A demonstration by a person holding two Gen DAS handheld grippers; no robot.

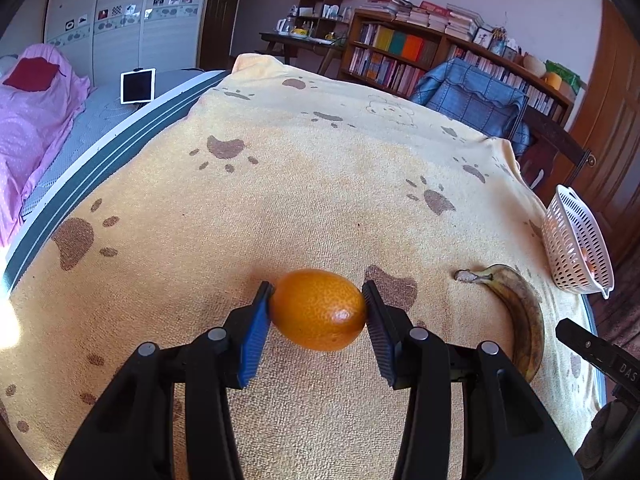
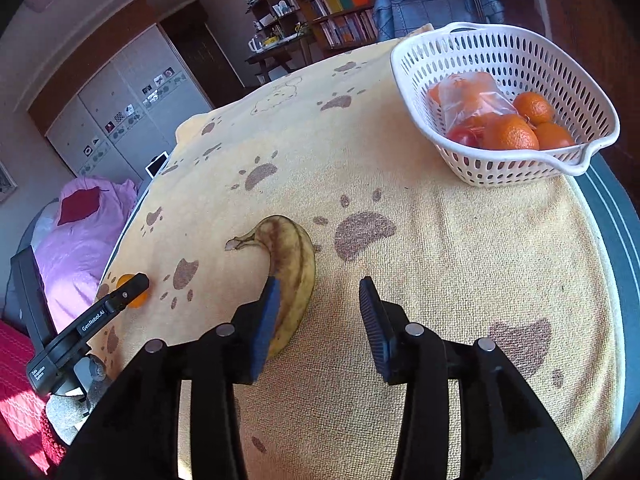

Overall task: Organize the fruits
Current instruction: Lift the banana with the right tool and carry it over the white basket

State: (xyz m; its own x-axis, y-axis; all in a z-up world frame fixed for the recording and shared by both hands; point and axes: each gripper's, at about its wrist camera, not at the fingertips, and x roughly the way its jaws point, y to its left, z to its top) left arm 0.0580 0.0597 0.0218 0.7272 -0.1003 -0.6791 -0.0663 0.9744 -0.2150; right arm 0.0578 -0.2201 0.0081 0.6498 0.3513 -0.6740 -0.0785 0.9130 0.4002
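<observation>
Gripping: the left gripper (image 1: 319, 309) is clenched on an orange (image 1: 319, 309), one pad pressed to each end of it.
Orange's place: just above the yellow paw-print cloth (image 1: 320, 168); whether it touches the cloth I cannot tell.
Right gripper (image 2: 318, 312): jaws released and spread wide, nothing between them.
Banana (image 2: 290, 276): a brown-spotted one lying flat on the cloth, at nine o'clock of the right gripper's gap, its lower end hidden behind the left-hand blue pad (image 2: 266, 330), stem pointing to ten o'clock.
Basket (image 2: 520, 168): white and perforated, well apart at one o'clock from the right gripper, near the table edge.
Basket's load: several oranges (image 2: 510, 134) and a clear plastic bag (image 2: 470, 100).
</observation>
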